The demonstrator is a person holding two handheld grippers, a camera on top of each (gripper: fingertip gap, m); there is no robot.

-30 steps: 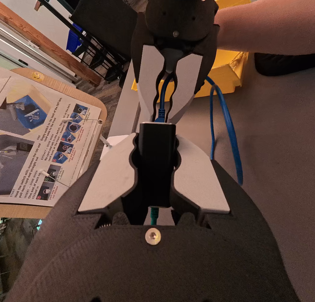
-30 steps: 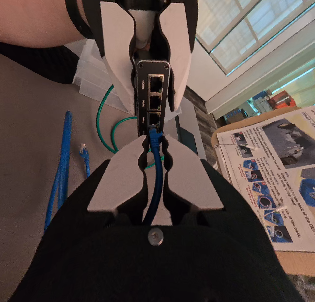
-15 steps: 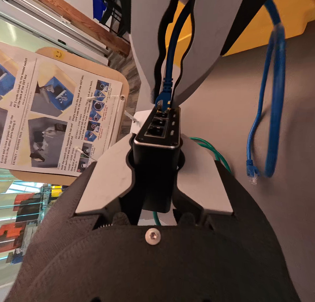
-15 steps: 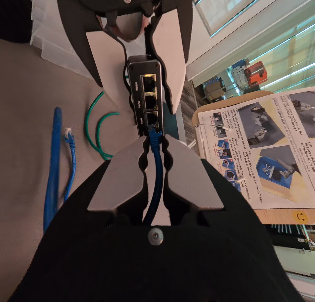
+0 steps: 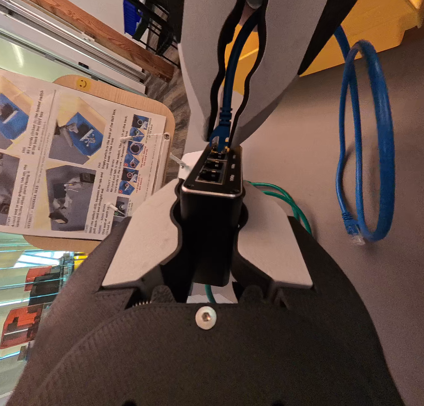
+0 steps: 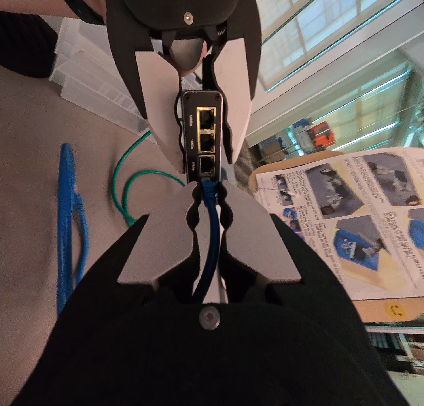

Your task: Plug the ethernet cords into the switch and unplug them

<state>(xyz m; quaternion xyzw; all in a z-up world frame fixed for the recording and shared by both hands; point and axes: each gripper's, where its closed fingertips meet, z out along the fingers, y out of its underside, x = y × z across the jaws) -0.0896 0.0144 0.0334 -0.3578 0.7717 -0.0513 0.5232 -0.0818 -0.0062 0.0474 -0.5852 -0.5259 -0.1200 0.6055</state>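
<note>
Blue cord plug at switch end port.

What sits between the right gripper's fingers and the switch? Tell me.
Only the blue cord's plug, its tip at the switch's nearest port; the right gripper pinches that cord. Right wrist view shows it.

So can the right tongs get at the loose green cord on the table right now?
Probably not yet. The right tongs are shut on the blue cord whose plug sits at the switch. The green cord lies free on the table, but they would have to release first.
</note>
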